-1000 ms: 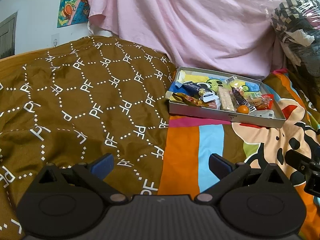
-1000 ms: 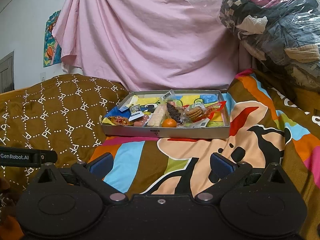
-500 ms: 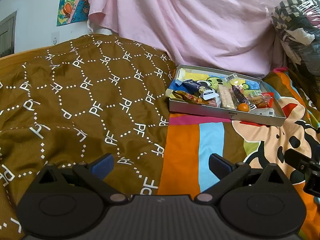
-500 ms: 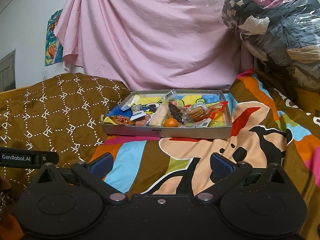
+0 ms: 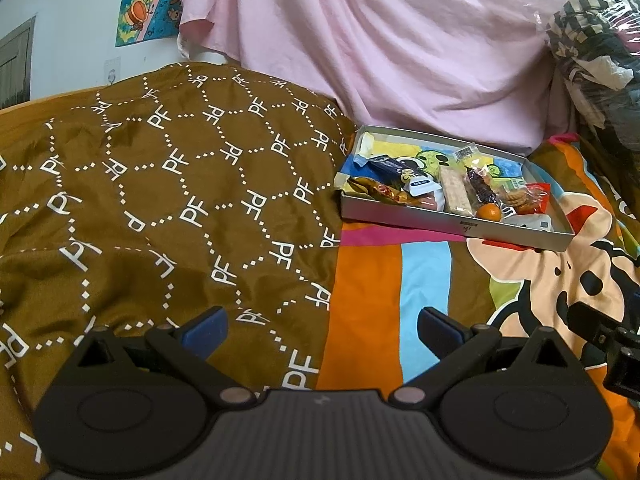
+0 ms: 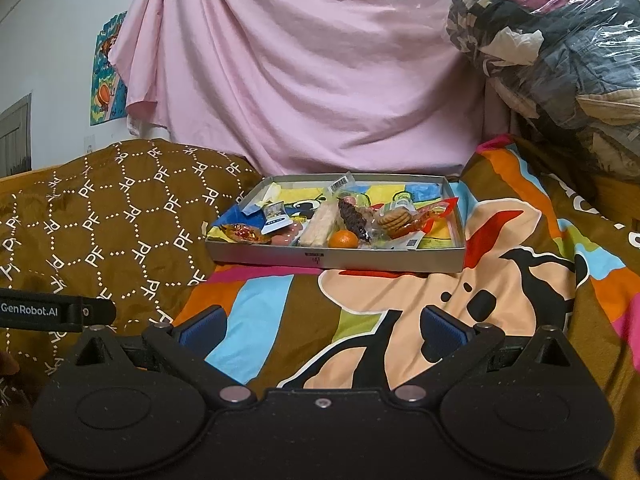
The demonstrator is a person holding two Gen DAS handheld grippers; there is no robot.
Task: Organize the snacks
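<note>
L gripper [image 5: 322, 330]: nearest the cam, fingers spread wide, nothing between them; hovers over the seam where brown PF quilt [image 5: 160, 200] meets cartoon blanket [image 5: 420, 280].
R gripper [image 6: 323, 330]: also spread wide and empty, over the cartoon blanket, aimed almost straight at the box's near wall.
Box [image 6: 336, 258]: shallow grey cardboard tray, sits on the bed w/ its left end at the quilt/blanket seam, well apart from both grippers, pink sheet [image 6: 320, 80] hanging behind it.
Snacks: all in view lie inside the box, bunched along its near wall; far half shows mostly bare printed liner. Near wall, left to right: red-gold wrapper [image 6: 240, 233], white-blue pouch [image 6: 276, 222], pale wafer bar [image 6: 318, 226], orange fruit [image 6: 343, 239], dark bar in clear wrap [image 6: 352, 216], cookie pack [image 6: 394, 220] w/ red edge.
Stage: can't settle it. Fits a box waiting to be sorted, or 1 already filled. None seen loose on the bedding.
If sorting goes on: come in over the near wall from above, not thru it; wall is thin card and the bedding is soft, so a push may tip or slide the box.
Grip tips: clear wraps are slippery, pinch the body, not the loose film; orange may roll, close across its middle.
2 hands: 1 gripper could steady a box corner while the other lifts.
</note>
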